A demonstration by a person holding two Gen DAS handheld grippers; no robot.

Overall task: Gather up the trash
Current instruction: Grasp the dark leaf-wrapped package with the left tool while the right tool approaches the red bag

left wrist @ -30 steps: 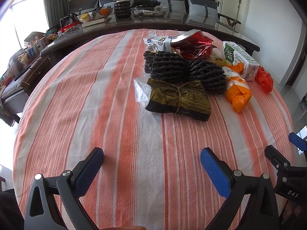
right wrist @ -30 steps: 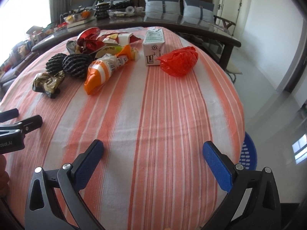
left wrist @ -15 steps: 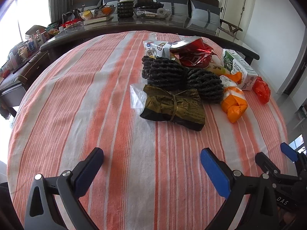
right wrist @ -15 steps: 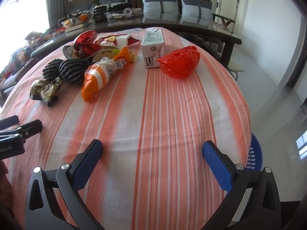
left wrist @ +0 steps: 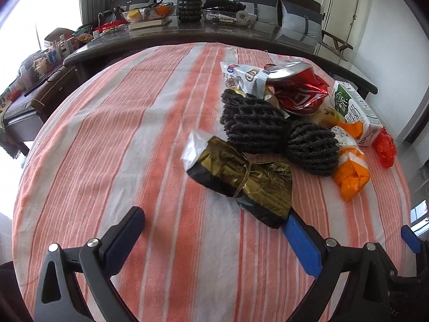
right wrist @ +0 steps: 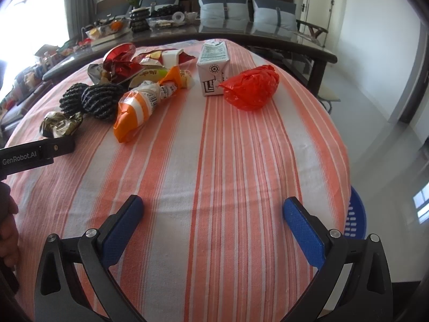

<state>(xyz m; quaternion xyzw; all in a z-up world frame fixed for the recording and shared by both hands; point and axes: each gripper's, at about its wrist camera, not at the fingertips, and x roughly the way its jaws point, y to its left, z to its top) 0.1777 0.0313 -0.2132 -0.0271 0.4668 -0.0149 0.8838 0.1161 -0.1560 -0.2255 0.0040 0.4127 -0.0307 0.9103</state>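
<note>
I am reaching for the first piece of trash. My left gripper (left wrist: 211, 230) is spread wide, its blue tip just beside the crinkly gold-and-black wrapper (left wrist: 241, 177) on the striped orange-and-white tablecloth (left wrist: 107, 139). My right gripper (right wrist: 213, 217) is spread wide too, holding nothing. Next I think I should slide around the wrapper and squeeze.

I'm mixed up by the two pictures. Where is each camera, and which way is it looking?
Left wrist: on the left gripper, looking across the striped table at the gold-black packet.
Right wrist: on the right gripper, facing the red bag and milk carton; a hand shows.
Both views share the packet, carton and bag.
</note>
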